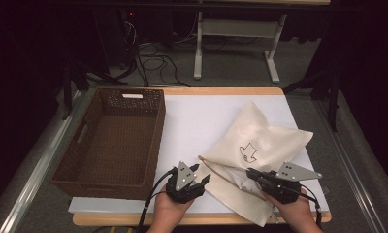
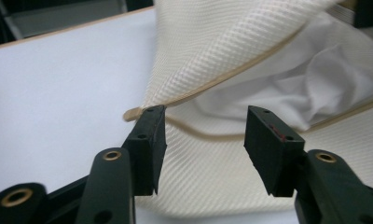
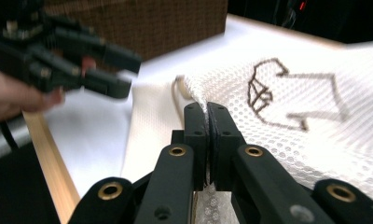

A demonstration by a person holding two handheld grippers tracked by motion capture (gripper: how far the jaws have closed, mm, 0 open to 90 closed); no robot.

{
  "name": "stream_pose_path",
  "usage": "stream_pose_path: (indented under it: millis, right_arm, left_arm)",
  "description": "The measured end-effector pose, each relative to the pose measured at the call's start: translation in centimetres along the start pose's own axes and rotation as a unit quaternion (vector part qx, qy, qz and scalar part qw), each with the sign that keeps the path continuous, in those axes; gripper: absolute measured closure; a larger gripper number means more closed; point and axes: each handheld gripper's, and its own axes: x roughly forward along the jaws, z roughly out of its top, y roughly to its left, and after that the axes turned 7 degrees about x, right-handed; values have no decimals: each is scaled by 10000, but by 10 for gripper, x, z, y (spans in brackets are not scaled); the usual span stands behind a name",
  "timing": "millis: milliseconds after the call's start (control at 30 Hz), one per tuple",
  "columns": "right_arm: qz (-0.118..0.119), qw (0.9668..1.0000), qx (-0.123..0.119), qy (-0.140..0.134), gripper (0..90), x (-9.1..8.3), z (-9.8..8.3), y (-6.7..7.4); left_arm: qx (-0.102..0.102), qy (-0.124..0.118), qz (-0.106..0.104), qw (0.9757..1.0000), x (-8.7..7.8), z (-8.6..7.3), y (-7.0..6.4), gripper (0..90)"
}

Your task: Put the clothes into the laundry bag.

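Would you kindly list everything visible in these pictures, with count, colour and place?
mesh laundry bag: one, cream with a dark printed figure, right half of the board, mouth toward the person
white cloth: one, white, inside the bag's open mouth
wicker basket: one, dark brown, on the left
white board: one, on the wooden tabletop
table frame: one, light grey, on the floor behind
left gripper: one, black, open, at the bag's mouth corner
right gripper: one, black, shut on the bag's edge
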Motion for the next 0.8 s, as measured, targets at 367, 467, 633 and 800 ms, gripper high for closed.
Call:
stream_pose_path:
  millis: [367,467,633,800]
  right_arm:
    - [-518,9912,116,1211,887,35,-41,-16]
    - [-686,9887,176,1321,888,35,-44,-24]
    - [-744,9879,251,1336,888,34,-45,-29]
    - [-835,9870,262,1349,888,30,-45,-33]
  left_arm:
    - [-270,359,143,9989,20,-7,15,432]
    - [-275,389,94,9988,22,-8,14,433]
    - [-360,400,100,9985,24,-9,14,438]
    - [-346,508,72,9981,27,-11,14,442]
